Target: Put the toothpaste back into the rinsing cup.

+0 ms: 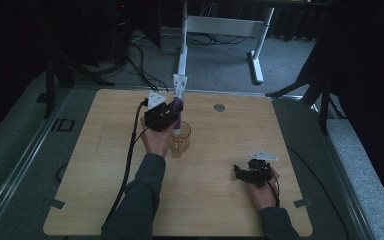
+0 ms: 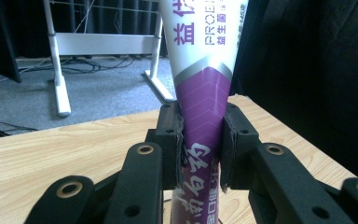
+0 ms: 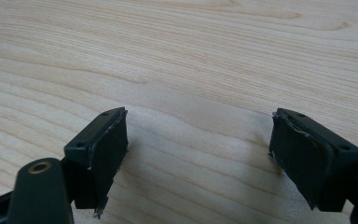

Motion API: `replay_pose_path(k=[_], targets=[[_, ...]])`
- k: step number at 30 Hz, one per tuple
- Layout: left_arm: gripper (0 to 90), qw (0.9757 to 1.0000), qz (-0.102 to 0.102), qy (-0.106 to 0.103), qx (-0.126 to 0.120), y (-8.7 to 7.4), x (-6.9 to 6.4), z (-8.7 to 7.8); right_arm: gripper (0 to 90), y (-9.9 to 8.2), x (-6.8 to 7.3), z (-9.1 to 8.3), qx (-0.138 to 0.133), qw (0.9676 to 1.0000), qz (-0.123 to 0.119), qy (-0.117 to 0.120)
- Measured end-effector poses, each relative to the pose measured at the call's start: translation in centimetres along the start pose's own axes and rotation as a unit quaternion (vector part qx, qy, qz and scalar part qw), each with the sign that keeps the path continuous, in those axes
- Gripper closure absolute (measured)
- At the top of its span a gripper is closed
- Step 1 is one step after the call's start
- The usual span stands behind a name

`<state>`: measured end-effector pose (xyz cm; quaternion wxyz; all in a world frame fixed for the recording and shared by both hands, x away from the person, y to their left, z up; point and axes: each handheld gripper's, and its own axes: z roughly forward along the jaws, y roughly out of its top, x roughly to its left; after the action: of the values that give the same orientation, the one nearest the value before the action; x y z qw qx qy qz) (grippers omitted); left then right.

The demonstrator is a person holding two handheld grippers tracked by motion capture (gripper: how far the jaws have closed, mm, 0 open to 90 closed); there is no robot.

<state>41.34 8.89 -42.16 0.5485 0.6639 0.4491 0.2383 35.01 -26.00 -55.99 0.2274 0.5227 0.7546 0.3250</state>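
Note:
A white and purple toothpaste tube [image 1: 178,97] stands upright with its lower end inside an amber glass cup [image 1: 180,140] near the middle of the wooden table [image 1: 80,175]. My left gripper [image 1: 172,112] is shut on the tube; in the left gripper view both pads press the purple part of the tube [image 2: 203,112], and the gripper [image 2: 200,149] sits level above the cup. My right gripper [image 1: 240,172] rests low at the table's right front, open, with bare wood between its pads [image 3: 107,149] in the right gripper view, midpoint [image 3: 198,154].
A round grey cable port [image 1: 219,107] sits in the table's far edge. White desk legs [image 1: 257,55] stand on the carpet beyond the table. A black cable [image 1: 127,165] trails from the left gripper across the table's left half.

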Motion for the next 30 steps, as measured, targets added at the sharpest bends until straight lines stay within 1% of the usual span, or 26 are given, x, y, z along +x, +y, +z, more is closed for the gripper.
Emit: replay_pose_path(k=[3, 6, 13, 15, 19, 25, 28, 30], targets=[[72.1, 1.0, 0.006, -0.001, 0.005, 0.0, -0.1, 0.4, 19.2, 0.0, 0.0, 0.0, 0.0, 1.0, -0.001, 0.001], [72.0, 1.0, 0.002, 0.001, 0.007, -0.2, -0.1, 0.5, 19.2, 0.0, 0.0, 0.0, 0.0, 1.0, -0.001, 0.001], [71.3, 0.9999, 0.004, -0.001, 0.01, -0.6, -0.3, 0.8, 19.2, 0.0, 0.0, 0.0, 0.0, 1.0, -0.002, 0.002], [71.3, 0.9999, 0.006, -0.003, 0.014, -0.7, -0.3, 0.8, 19.2, 0.0, 0.0, 0.0, 0.0, 1.0, -0.002, 0.002], [71.0, 0.9998, 0.004, -0.001, 0.018, -1.2, -0.1, 0.8, 19.2, 0.0, 0.0, 0.0, 0.0, 1.0, -0.002, 0.002], [70.5, 0.9995, 0.001, 0.001, 0.031, -2.1, 0.3, 0.7, 19.2, 0.0, 0.0, 0.0, 0.0, 1.0, -0.002, 0.002], [70.1, 0.9993, 0.0, 0.0, 0.038, -2.6, 0.3, 0.6, 19.2, 0.0, 0.0, 0.0, 0.0, 1.0, -0.002, 0.002], [69.6, 0.9992, -0.003, -0.001, 0.039, -2.9, 0.3, 0.5, 19.2, 0.0, 0.0, 0.0, 0.0, 1.0, -0.002, 0.002]])
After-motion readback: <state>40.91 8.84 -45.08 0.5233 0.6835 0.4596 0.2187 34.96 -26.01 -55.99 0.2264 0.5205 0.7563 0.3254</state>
